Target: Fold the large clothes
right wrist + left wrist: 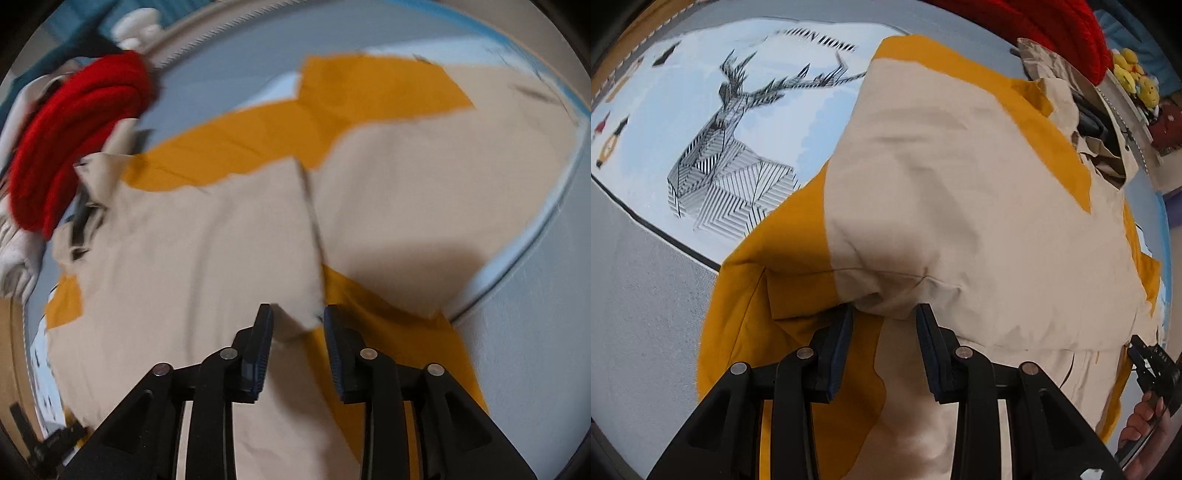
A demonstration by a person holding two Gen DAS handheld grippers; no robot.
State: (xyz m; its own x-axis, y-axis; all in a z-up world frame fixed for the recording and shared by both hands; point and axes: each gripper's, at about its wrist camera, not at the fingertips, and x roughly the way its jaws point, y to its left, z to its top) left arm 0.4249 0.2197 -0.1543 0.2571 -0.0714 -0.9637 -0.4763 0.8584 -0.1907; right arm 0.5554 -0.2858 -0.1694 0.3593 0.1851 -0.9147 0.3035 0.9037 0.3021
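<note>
My left tongs (884,310) stand wide apart, a bunched beige fold of the jacket (960,192) sitting between the pads but not pinched. The beige and mustard jacket lies spread on the bed (639,295), over the deer-print cover (731,147), with a red garment (1052,26) piled beyond its collar. I judge I am mid-fold, setting up a grip on the near edge. My right tongs (297,312) are likewise wide, a beige corner reaching between them with no squeeze on it. Both tools point low along the cloth, tilted down toward it. Next I would close both on the edge, then lift and carry it across toward the collar.
</note>
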